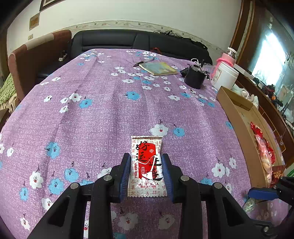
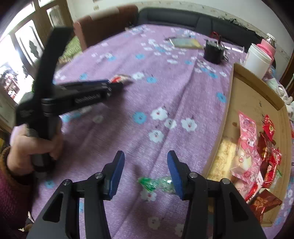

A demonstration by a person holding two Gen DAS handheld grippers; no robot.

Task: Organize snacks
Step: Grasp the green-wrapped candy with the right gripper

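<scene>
- A home living room, by every sign.
- A table under a purple floral tablecloth (image 1: 102, 103) fills the middle.
- A dark sofa (image 1: 117, 39) runs along the table's far edge, with a brown armchair (image 1: 36, 60) at its far left corner.
- A white wall with a patterned border strip (image 1: 114, 23) and a framed picture (image 1: 48, 2) stands behind.
- A wooden glass-fronted cabinet (image 1: 266, 46) rises past the right edge.
- A notebook (image 1: 158, 68), a white jar (image 1: 225, 77) and a pink-wrapped bottle (image 1: 227, 58) sit near the far right corner.
</scene>
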